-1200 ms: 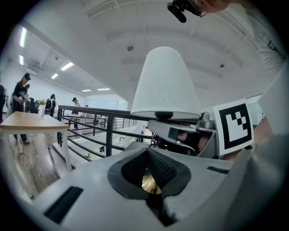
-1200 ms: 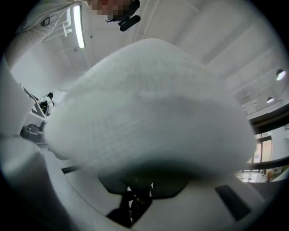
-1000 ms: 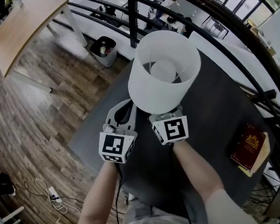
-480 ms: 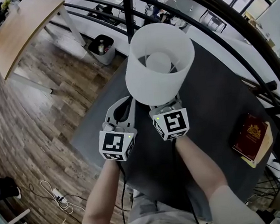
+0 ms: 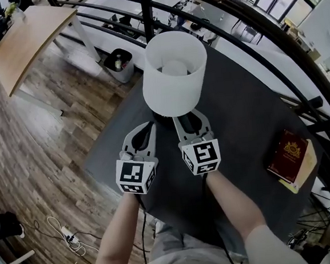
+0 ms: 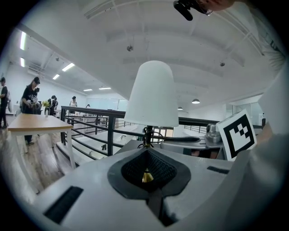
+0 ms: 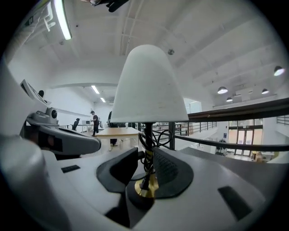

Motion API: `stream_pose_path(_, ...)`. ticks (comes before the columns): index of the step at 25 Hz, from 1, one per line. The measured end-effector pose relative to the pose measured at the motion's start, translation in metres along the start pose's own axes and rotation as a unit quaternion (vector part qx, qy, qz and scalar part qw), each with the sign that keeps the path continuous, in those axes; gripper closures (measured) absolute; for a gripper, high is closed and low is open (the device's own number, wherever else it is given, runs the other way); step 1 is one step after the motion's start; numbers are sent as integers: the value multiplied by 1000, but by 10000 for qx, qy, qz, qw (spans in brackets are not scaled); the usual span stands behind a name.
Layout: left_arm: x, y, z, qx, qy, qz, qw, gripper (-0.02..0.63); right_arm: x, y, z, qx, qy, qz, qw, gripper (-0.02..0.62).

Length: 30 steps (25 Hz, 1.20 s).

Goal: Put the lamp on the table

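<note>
Right gripper (image 5: 188,119) lets go of the lamp (image 5: 174,73), which is set upright on the desk (image 5: 244,121).
Its jaws have just been opening and stand apart on either side of the stem (image 7: 147,149), neither pad pressing it, so we judge the lamp carries its own weight toward the desk's far-left edge. Our left gripper (image 5: 147,129) hovers just beside, jaws closed on nothing, likely guarding against a tip.

I can read no words, numbers or brand names anywhere from here. The black-and-white square-pattern cube (image 5: 136,176) on my left tool (image 5: 148,126) and the matching cube (image 5: 201,157) on my right tool (image 5: 188,118) carry coded markers only, no lettering. The dark red booklet (image 5: 287,156) on the dark grey desk (image 5: 237,105) bears a gold crest; any print around it is too small to read.
</note>
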<state>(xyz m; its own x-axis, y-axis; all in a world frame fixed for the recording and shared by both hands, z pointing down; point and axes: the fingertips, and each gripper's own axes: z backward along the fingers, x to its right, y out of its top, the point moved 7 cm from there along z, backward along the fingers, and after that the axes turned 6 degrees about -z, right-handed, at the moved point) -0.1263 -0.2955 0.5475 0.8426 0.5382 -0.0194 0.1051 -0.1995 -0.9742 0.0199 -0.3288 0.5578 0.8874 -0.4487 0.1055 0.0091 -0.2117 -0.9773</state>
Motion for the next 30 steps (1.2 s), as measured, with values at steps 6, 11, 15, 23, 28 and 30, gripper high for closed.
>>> stream_pose_path(6, 22, 16, 29, 0, -19, 3, 10000, 600, 3, -3, 50, -188, -209, -435, 9987, 525)
stream_pose_path(11, 42, 41, 55, 23, -67, -43, 10000, 600, -5, 26, 97, -1, -62, -465, 9989, 541)
stream_pose_path(15, 57, 69, 78, 81, -49, -3, 10000, 600, -17, 64, 135, 230, 275, -187, 9992, 547)
stream_pose_path(23, 90, 133, 127, 382, -378, -200, 9984, 600, -49, 132, 206, 772, 885, 238, 9928, 560)
stream_pose_path(28, 114, 166, 155, 632, -505, -260, 9964, 600, -66, 161, 246, 915, 1219, 5, 9883, 566)
stream_pose_path(30, 122, 182, 165, 769, -590, -291, 9949, 600, -71, 174, 257, 927, 1362, -123, 9863, 566)
